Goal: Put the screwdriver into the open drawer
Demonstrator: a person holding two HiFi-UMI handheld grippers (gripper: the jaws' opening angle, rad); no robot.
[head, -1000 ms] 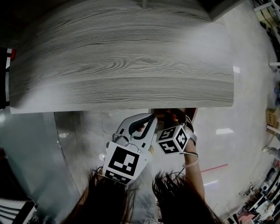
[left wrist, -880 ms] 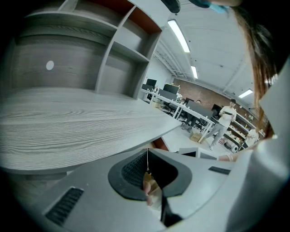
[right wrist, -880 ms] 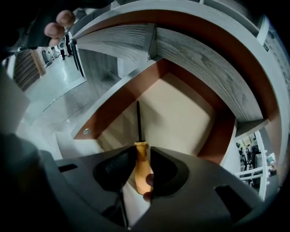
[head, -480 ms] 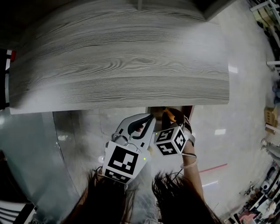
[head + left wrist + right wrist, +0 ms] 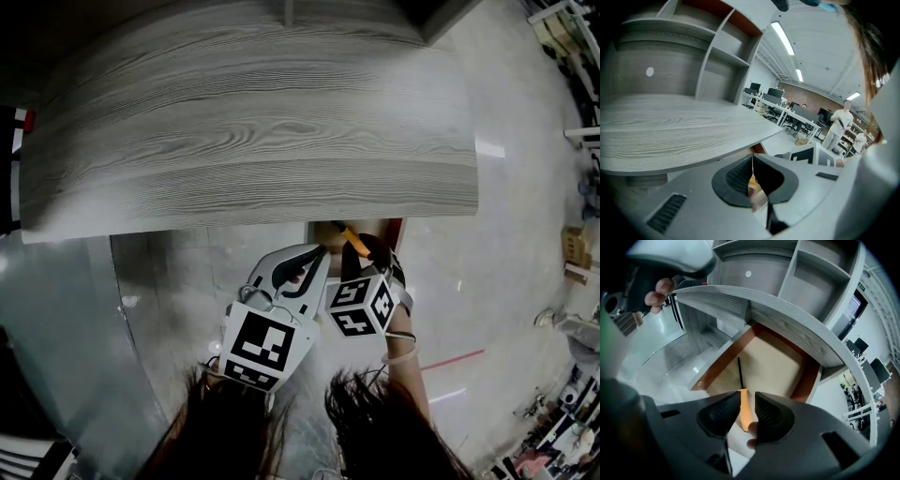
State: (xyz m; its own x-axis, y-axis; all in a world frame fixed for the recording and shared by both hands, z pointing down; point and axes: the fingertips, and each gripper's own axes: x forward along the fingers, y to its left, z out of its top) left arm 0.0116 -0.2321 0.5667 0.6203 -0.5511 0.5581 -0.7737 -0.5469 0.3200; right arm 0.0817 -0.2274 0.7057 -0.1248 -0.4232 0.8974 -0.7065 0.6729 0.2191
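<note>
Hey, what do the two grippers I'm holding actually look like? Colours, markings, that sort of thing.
Both have smooth, moulded bodies in light grey to white. The left gripper and the right gripper each end in two rounded black jaw pads with ribbed inner faces. Each carries a white cube printed with black square markers: the left cube and the right cube.

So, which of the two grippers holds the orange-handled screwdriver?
The right gripper: the orange-handled screwdriver sits between its jaws, pointing at the open wooden drawer. The left gripper is shut on nothing.
</note>
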